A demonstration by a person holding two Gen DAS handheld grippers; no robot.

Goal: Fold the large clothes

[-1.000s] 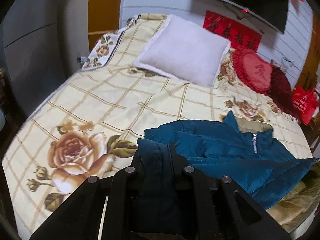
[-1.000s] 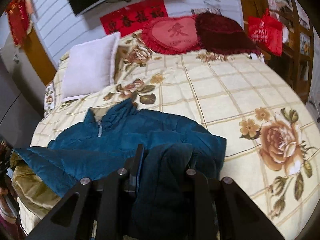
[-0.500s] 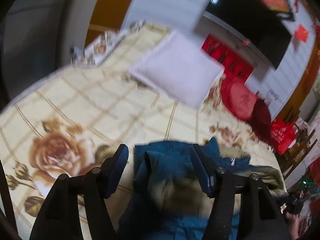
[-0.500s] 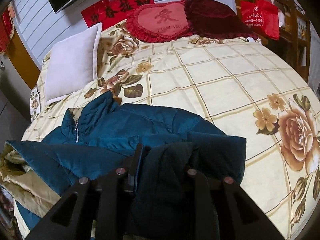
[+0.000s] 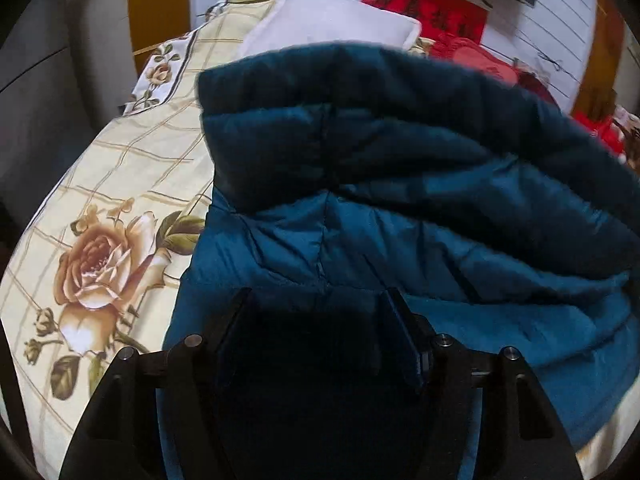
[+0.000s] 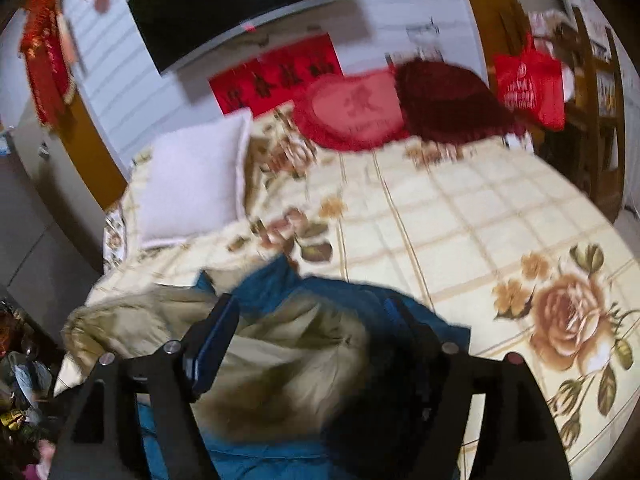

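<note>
A teal padded jacket (image 5: 400,160) lies bunched on the bed, and a thick fold of it fills most of the left wrist view. My left gripper (image 5: 316,300) hangs low over it, jaws wide apart, with dark jacket cloth in the gap and no pad pressing on it. In the right wrist view the jacket (image 6: 272,284) shows its beige lining (image 6: 280,352) and a fur trim (image 6: 92,328). My right gripper (image 6: 312,304) is opening, its jaws spread to either side of the lining without squeezing it.
The bed has a cream checked sheet (image 6: 480,220) printed with roses. A white pillow (image 6: 196,176), a red heart cushion (image 6: 356,112) and a dark red cushion (image 6: 448,100) lie at its head. A red bag (image 6: 528,84) hangs at the right. Clutter (image 6: 20,380) sits beside the bed at the left.
Both grippers were shut on folds of the jacket. The left one opened first and sank onto the jacket. The right one has now opened and risen, exposing the beige lining.
</note>
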